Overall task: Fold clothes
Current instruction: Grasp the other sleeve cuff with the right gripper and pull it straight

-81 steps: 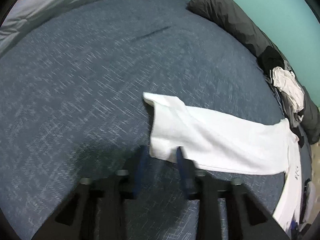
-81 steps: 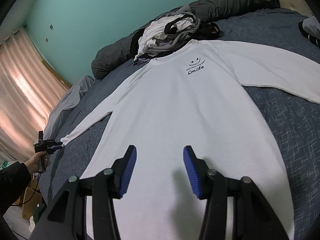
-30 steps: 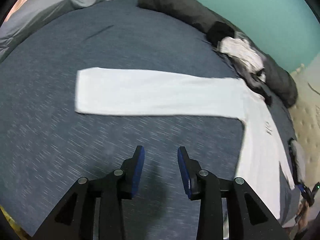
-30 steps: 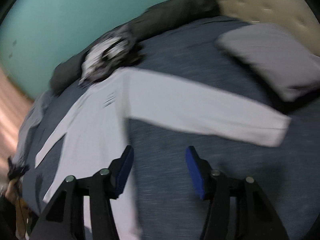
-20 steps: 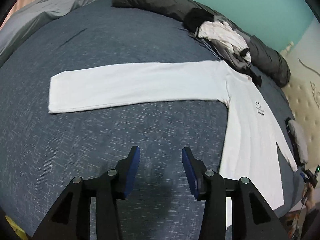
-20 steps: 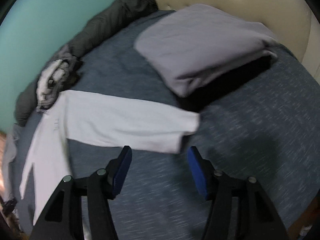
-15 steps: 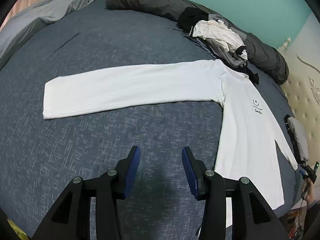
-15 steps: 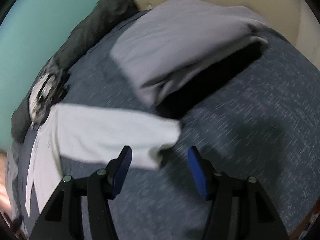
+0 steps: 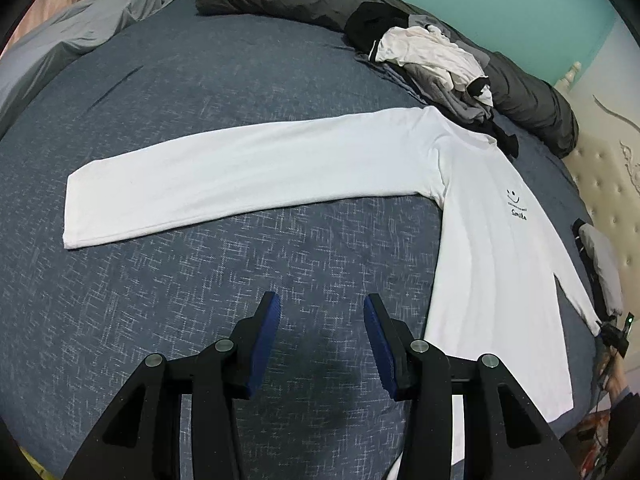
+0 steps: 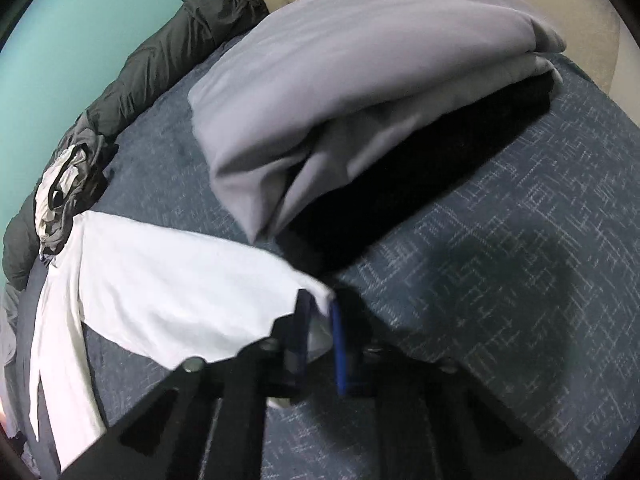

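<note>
The white shirt (image 9: 492,248) lies flat on the bed (image 9: 200,80), sleeves spread, the right gripper (image 10: 318,320) with jaws pinched on one sleeve's cuff (likely to fold it inward), while the left gripper (image 9: 320,336) hovers, jaws apart and empty.

White shirt (image 9: 492,248) chest print, "Smile", smaller line above unreadable
</note>
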A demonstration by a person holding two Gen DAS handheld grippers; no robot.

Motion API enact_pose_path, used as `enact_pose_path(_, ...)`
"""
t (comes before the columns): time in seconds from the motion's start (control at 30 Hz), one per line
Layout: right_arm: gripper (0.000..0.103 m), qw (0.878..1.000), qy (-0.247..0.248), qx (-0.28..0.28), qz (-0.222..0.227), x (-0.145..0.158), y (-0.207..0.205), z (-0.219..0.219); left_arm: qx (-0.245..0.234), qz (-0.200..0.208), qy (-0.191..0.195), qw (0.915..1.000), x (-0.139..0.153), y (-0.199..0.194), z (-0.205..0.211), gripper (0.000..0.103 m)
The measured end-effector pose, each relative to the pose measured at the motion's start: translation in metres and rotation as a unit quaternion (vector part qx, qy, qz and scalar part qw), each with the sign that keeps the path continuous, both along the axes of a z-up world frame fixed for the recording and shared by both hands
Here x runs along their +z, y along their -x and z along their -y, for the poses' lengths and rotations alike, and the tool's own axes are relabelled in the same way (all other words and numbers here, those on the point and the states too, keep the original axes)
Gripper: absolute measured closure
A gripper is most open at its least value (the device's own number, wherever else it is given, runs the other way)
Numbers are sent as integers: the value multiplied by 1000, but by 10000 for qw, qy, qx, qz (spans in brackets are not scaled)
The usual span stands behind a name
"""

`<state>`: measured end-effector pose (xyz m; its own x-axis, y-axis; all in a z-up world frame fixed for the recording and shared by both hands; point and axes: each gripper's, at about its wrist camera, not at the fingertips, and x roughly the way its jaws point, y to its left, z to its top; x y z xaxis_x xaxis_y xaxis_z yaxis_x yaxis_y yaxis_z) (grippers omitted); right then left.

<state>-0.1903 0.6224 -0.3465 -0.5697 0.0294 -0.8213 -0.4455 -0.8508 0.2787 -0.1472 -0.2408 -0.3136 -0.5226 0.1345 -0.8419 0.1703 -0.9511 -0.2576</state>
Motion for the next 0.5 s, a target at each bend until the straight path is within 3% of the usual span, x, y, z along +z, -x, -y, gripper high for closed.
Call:
enact_pose_path(0.1,100,9994,-175,262,-115,14,-1,12,0,-7,-15,10000,-1,1,-2,56)
enact_pose_path(0.23,100,9958,-541,605,-434,58,-3,23,-26,-36,-46,10000,0,1,-6,56)
enact_pose_path(0.5,100,9897,-903,638,-913,146,26,8,27,-43,-197,9998,2,1,-10,56)
